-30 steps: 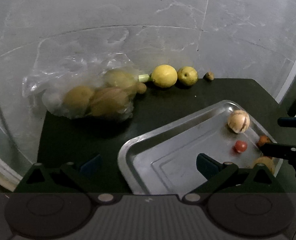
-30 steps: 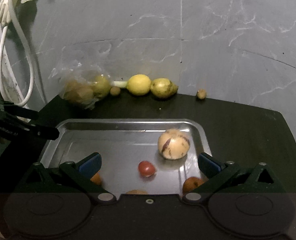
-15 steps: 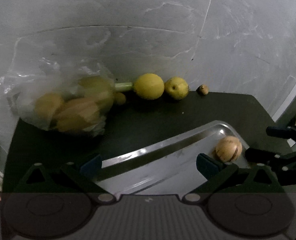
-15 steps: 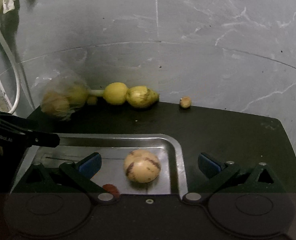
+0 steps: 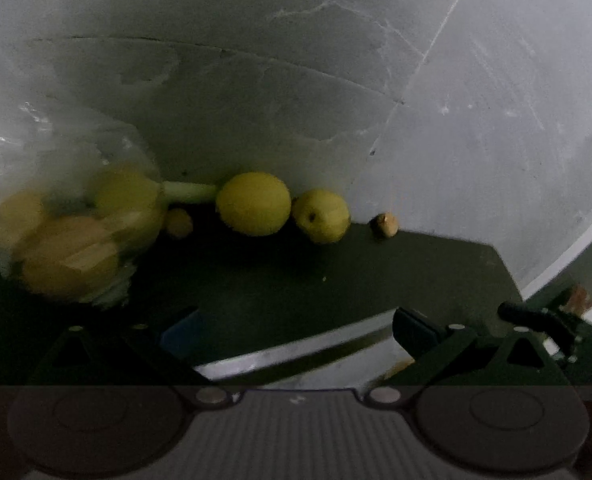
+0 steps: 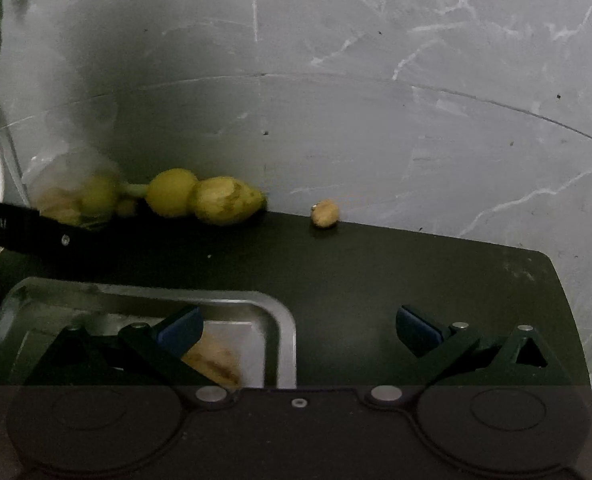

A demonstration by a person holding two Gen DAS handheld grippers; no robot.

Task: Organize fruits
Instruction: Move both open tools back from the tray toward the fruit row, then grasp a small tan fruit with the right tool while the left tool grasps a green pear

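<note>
yellow fruits (image 5: 254,203) by the wall, well beyond both grippers' spread, empty fingers (image 5: 414,326)

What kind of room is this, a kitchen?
Likely a home kitchen or pantry corner: loose lemons and a bag of fruit lie on a dark table against a marbled grey wall, beside a steel tray.

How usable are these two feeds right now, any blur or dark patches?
Left wrist: dim, the bagged fruit smeared by blur, the two yellow fruits sharper. Right wrist: the small brown fruit clear, the tray and the fruit in it soft, a dark shadow on the wall at upper left.
</note>
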